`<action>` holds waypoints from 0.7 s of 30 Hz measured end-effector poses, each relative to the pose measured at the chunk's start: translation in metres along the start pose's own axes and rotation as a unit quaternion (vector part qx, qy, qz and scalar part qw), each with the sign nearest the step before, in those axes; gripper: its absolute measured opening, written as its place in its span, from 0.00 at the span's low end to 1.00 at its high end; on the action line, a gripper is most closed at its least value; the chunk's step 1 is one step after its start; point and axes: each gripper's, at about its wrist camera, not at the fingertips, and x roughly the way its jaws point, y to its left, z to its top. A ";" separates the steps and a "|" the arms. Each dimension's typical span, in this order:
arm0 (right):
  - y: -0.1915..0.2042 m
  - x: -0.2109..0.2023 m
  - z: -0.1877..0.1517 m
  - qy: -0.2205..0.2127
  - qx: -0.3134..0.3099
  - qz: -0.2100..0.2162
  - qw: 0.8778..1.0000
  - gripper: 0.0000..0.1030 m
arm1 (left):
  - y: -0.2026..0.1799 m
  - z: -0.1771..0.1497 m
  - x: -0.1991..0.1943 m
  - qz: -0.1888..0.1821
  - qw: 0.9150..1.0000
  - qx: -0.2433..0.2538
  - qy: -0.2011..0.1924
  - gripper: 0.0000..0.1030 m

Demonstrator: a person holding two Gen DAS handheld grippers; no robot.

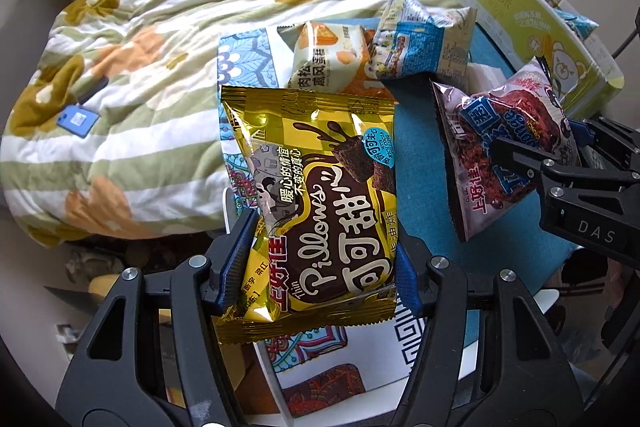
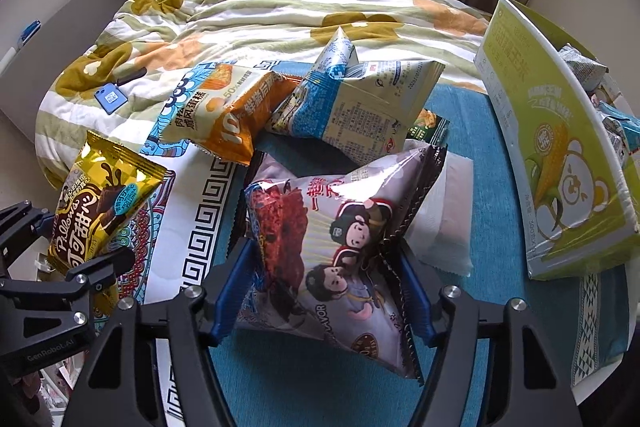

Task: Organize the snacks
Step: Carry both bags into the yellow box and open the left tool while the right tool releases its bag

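Observation:
My left gripper (image 1: 324, 259) is shut on a gold and brown Pillows cocoa snack bag (image 1: 316, 203) and holds it above the patterned cloth; the bag also shows in the right wrist view (image 2: 100, 207). My right gripper (image 2: 324, 287) is shut on a pink-grey snack bag with cartoon figures (image 2: 340, 239), which also shows in the left wrist view (image 1: 504, 151). An orange and white cake packet (image 2: 228, 111) and a blue and white snack bag (image 2: 356, 107) lie further back on the table. A green and white cardboard box (image 2: 552, 163) stands at the right with several packets inside.
The table carries a teal cloth (image 2: 480, 131) and a white patterned cloth (image 2: 200, 211). A white flat packet (image 2: 444, 219) and a green packet (image 2: 428, 125) lie under the bags. A bed with a flowered quilt (image 2: 256, 15) is behind, with a blue card (image 2: 111, 98) on it.

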 end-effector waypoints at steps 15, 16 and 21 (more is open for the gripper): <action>-0.084 -0.121 0.008 -0.099 0.058 0.011 0.993 0.62 | -0.100 0.076 -0.084 -0.018 0.995 -0.001 -0.102 0.57; -0.095 -0.129 0.008 -0.106 0.060 0.011 0.993 0.62 | -0.113 0.083 -0.088 -0.021 0.994 0.001 -0.109 0.57; -0.159 -0.160 0.014 -0.133 0.065 -0.005 0.989 0.62 | -0.184 0.120 -0.096 -0.038 0.990 0.015 -0.133 0.57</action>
